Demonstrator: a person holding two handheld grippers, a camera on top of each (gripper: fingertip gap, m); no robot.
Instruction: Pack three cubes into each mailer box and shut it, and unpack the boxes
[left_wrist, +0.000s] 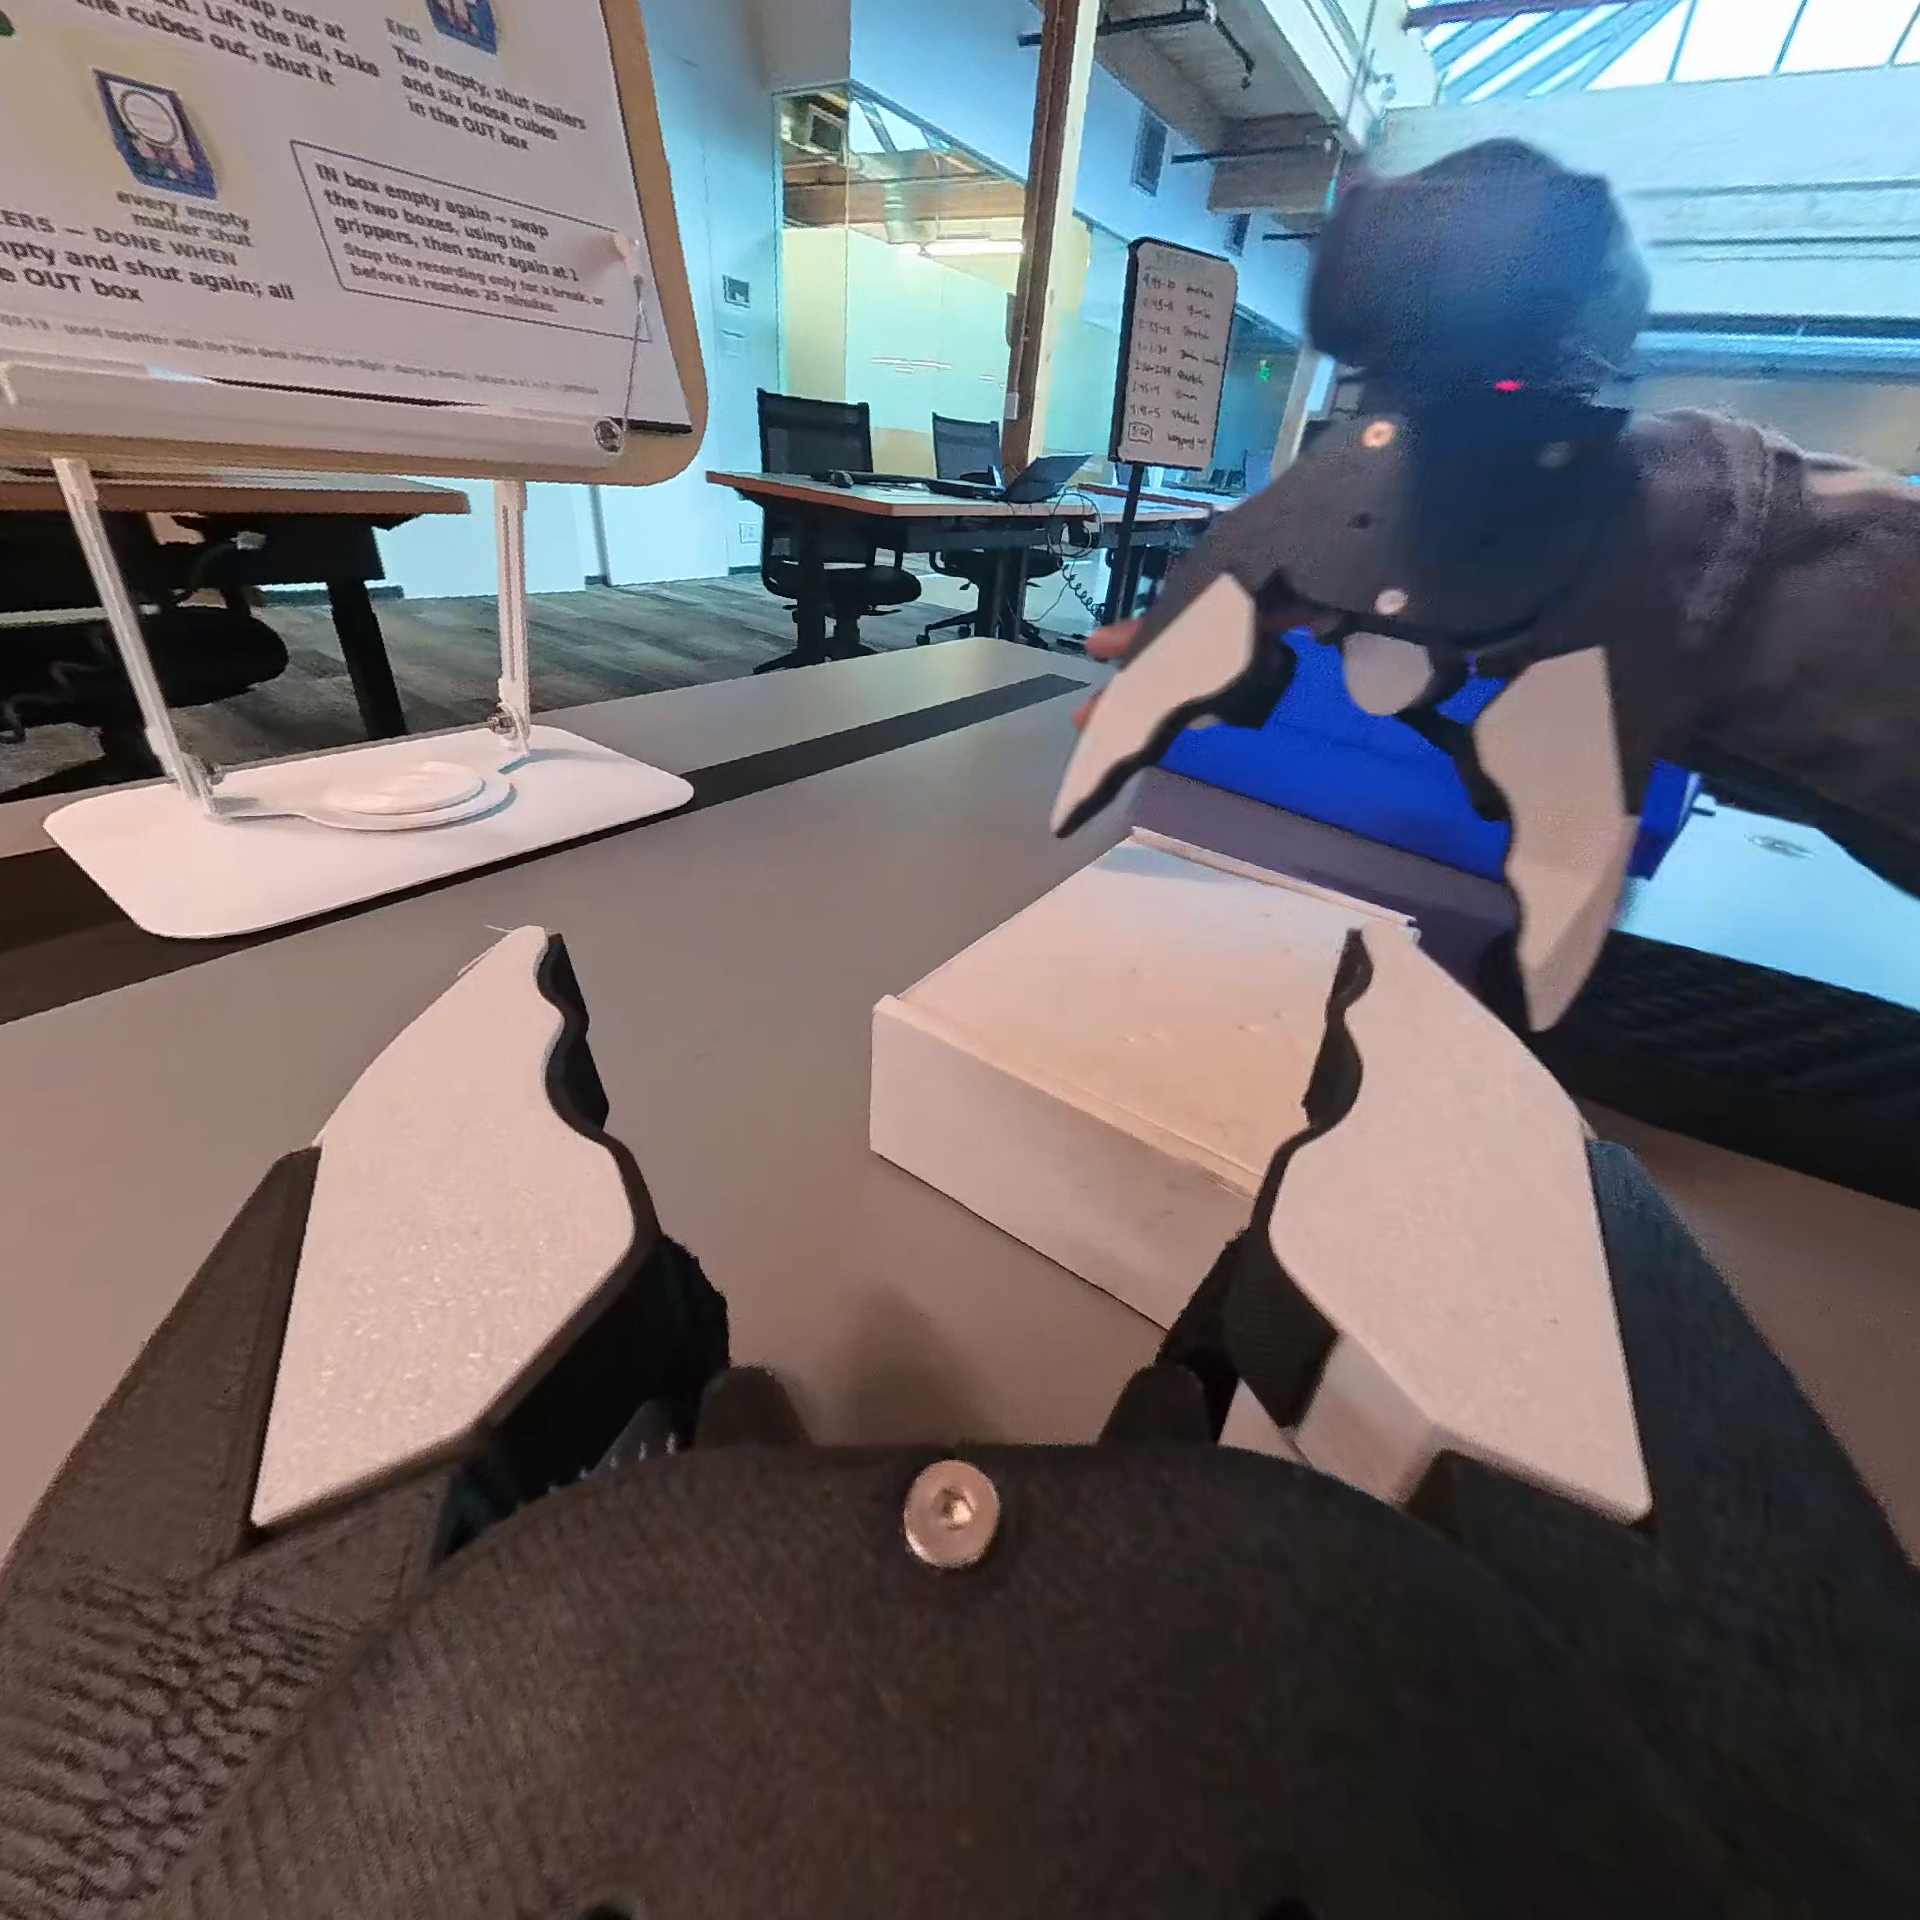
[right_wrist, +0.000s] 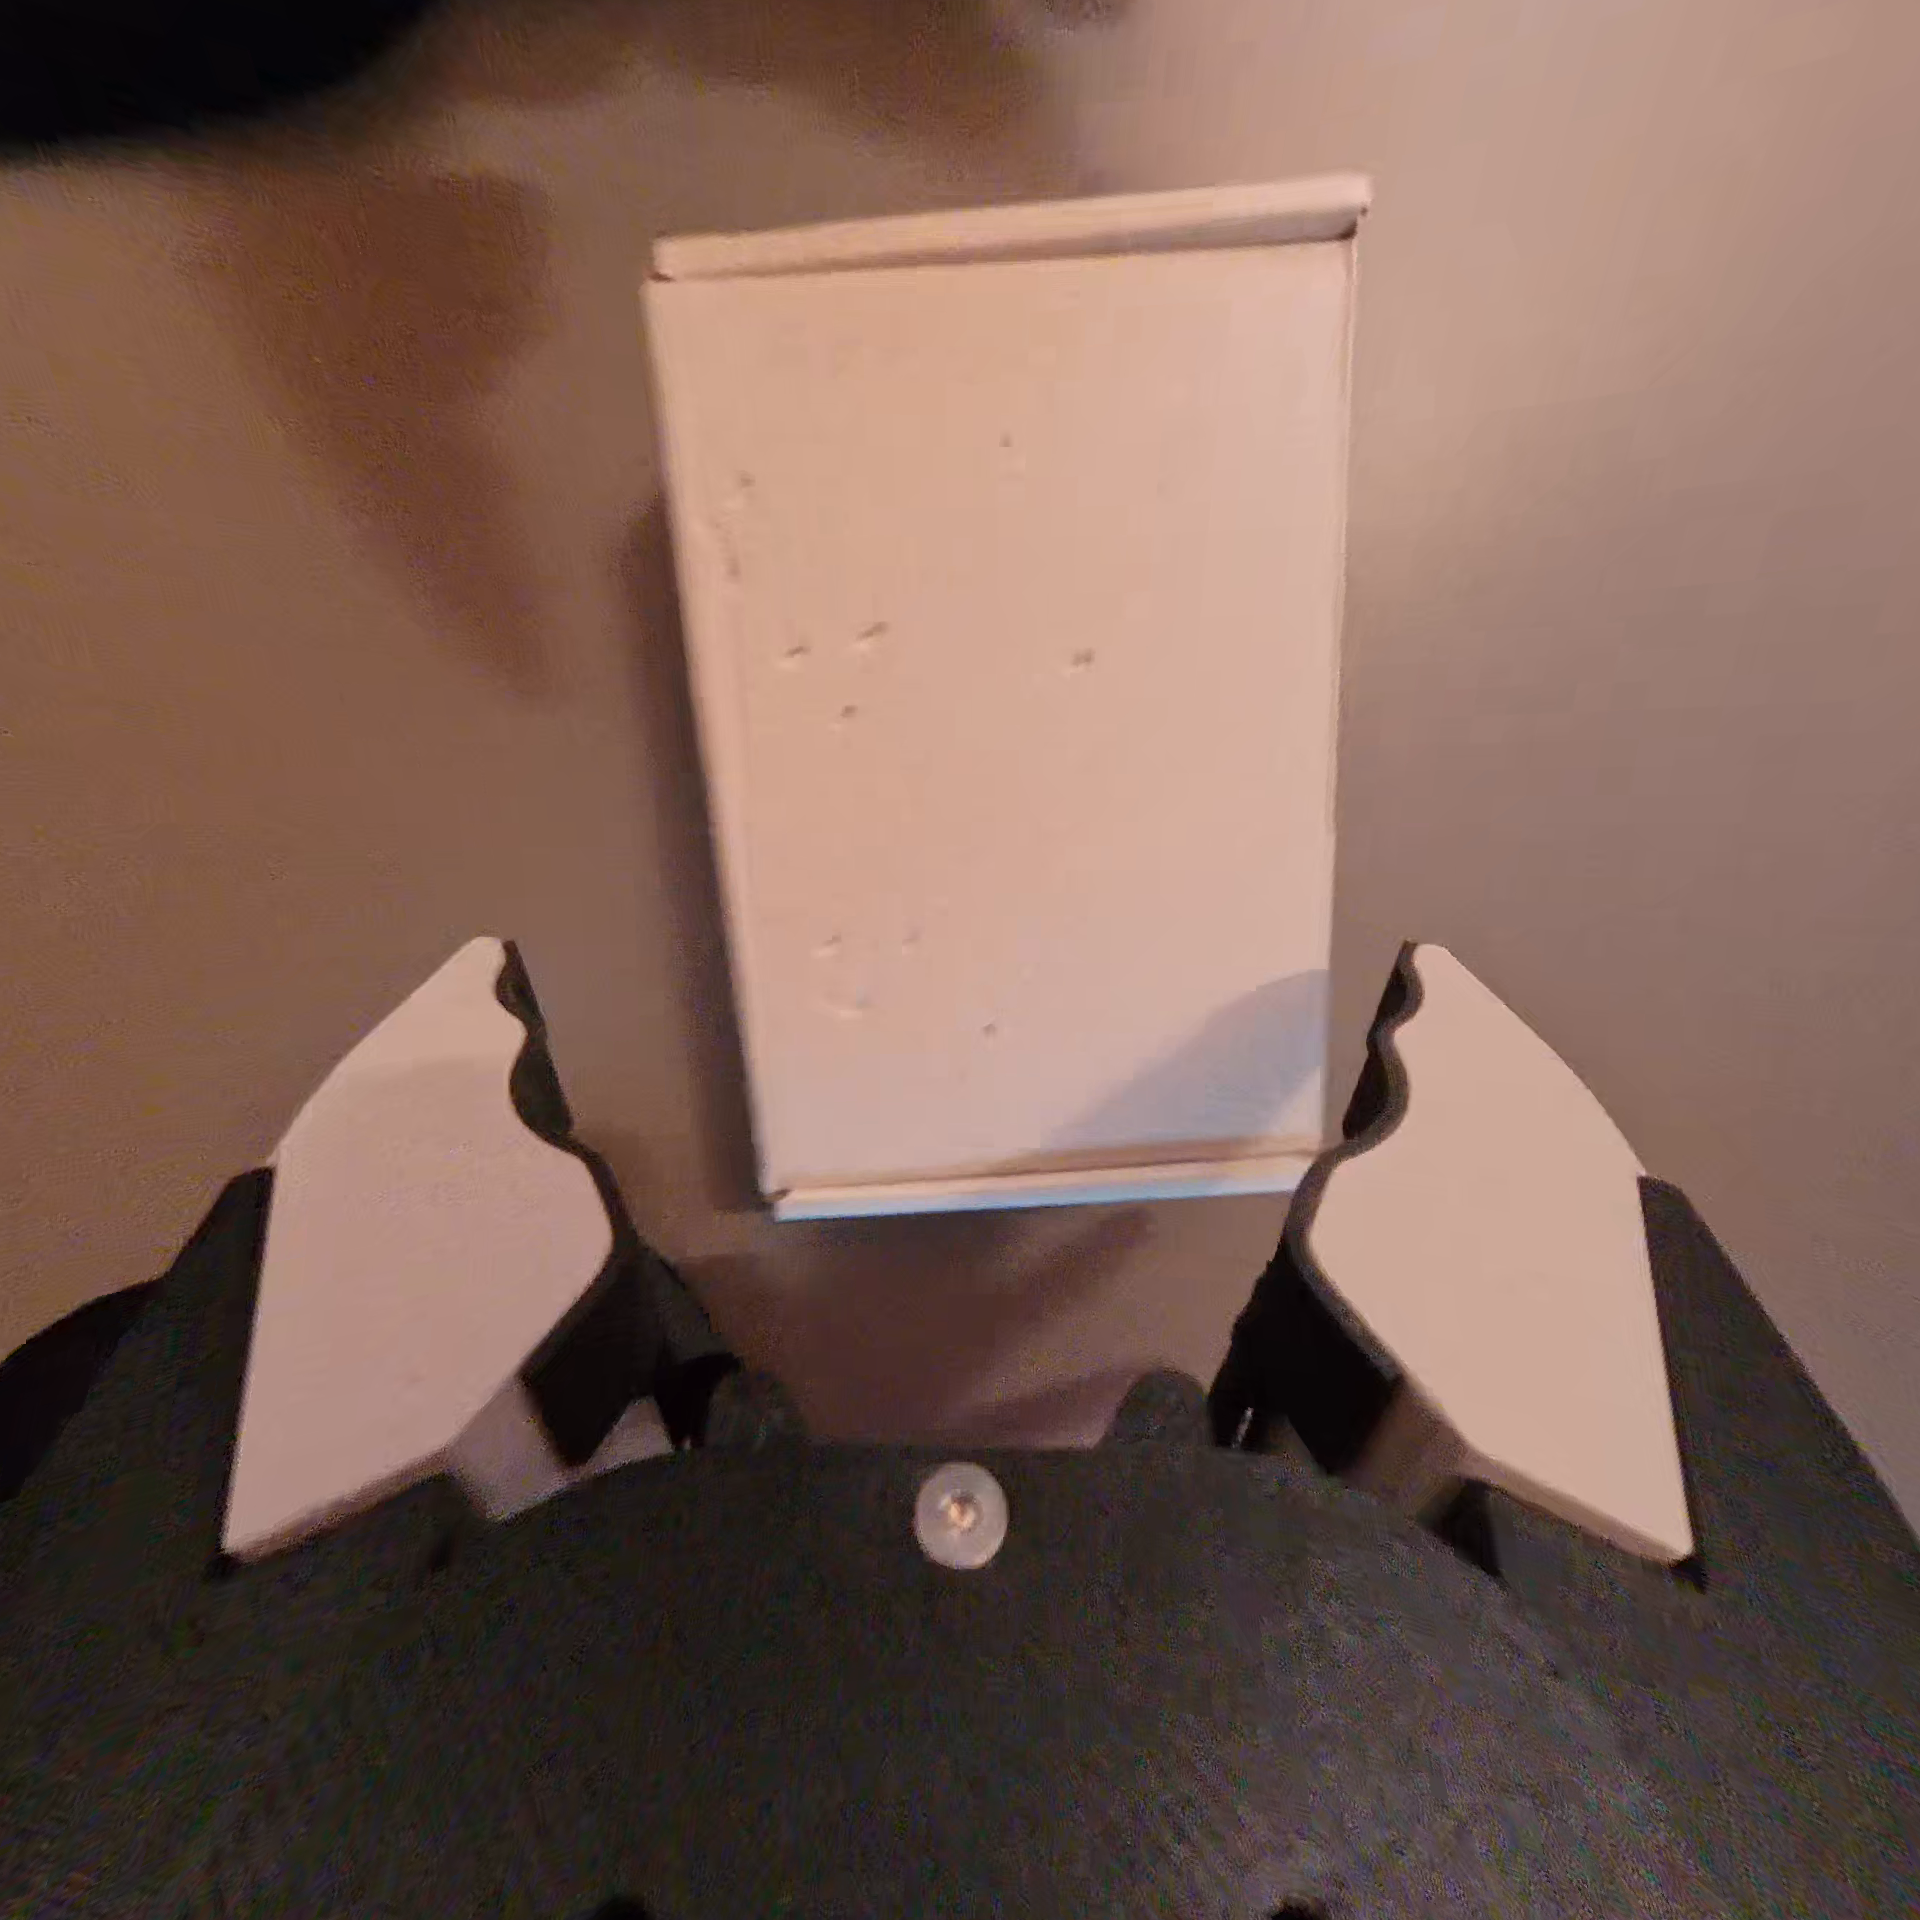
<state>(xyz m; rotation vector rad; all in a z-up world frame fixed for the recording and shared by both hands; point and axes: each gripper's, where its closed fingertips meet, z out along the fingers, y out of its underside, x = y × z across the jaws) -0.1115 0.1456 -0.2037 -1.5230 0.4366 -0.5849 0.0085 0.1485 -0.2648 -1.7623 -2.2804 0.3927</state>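
Grey desk (left_wrist: 831, 883): one shut white mailer box (right_wrist: 997, 675). Left gripper (left_wrist: 945, 997) and right gripper (right_wrist: 956, 997) both spread, empty. I judge lid-opening next.

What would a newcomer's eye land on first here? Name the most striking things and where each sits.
First, the shut white mailer box lying flat on the grey table, its lid dotted with small dents. Above its far end the right hand-held gripper hangs with jaws spread wide, while the left hand-held gripper, also open, sits at its near end. At the far left stands a white instruction board.
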